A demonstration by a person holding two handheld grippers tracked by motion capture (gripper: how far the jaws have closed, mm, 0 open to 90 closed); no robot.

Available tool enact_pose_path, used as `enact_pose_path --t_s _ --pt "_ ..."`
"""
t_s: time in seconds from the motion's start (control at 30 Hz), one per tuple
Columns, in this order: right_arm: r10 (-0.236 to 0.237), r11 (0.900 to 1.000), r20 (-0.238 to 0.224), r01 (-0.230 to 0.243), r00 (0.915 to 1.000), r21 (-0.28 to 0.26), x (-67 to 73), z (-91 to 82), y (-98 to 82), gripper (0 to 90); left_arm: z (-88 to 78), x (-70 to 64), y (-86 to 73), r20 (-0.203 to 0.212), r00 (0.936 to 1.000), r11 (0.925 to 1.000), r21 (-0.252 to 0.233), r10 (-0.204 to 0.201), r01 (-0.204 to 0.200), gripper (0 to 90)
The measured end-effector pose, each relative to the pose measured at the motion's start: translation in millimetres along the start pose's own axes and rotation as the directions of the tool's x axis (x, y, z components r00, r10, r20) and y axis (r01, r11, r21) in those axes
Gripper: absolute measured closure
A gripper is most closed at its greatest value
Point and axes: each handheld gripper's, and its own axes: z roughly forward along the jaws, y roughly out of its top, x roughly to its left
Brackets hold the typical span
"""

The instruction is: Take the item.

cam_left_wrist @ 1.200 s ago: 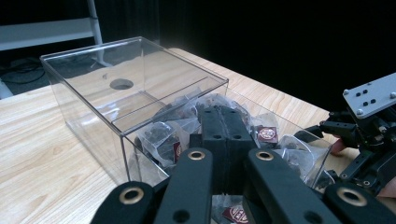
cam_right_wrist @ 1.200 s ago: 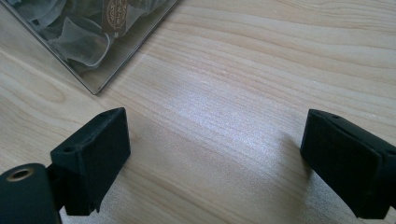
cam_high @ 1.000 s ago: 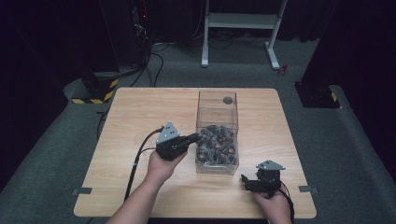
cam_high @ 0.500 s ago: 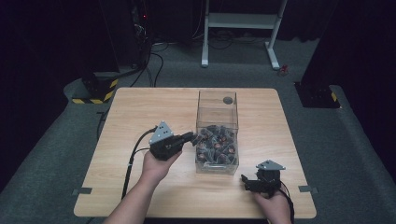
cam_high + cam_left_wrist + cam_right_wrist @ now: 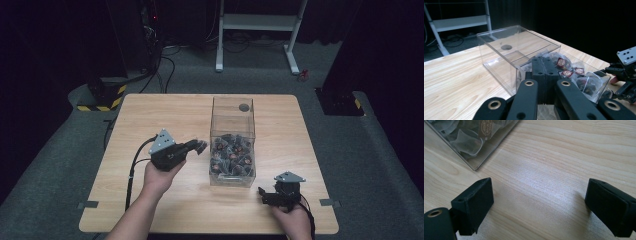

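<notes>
The left tool [image 5: 199, 145] was held in the left hand [image 5: 161, 176], raised and pointing right, its jaws pressed together. Near right, the right hand [image 5: 290, 216] held the right tool [image 5: 263, 195] low, jaws wide apart.

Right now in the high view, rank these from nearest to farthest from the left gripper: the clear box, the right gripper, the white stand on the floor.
1. Clear box, just beside the left gripper.
2. Right gripper, near table edge.
3. White stand, beyond the table.
</notes>
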Motion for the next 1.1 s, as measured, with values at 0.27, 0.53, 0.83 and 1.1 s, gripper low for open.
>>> enact_pose_path --t_s 0.27,0.53,0.83,1.1 --pt "0.001 1.000 -0.001 -0.001 1.0000 0.001 0.1 -0.1 0.1 8.2 -13.5 11.2 -4.5 -0.031 0.9995 1.0000 -0.001 -0.009 0.009 90.0" --pt "0.000 1.000 0.000 0.000 1.0000 0.000 0.0 0.0 0.1 8.2 -26.8 22.3 -7.6 -0.063 0.9978 0.9997 -0.011 -0.021 0.020 90.0" --pt "0.001 1.000 0.000 -0.001 1.0000 0.001 0.0 0.0 0.1 8.2 -38.4 31.3 -10.0 -0.091 0.9954 0.9995 -0.019 -0.029 0.027 90.0" --pt "-0.001 1.000 0.000 0.001 1.0000 0.000 -0.1 0.0 0.1 8.2 -48.0 38.6 -11.5 -0.114 0.9929 0.9993 -0.024 -0.033 0.030 90.0"
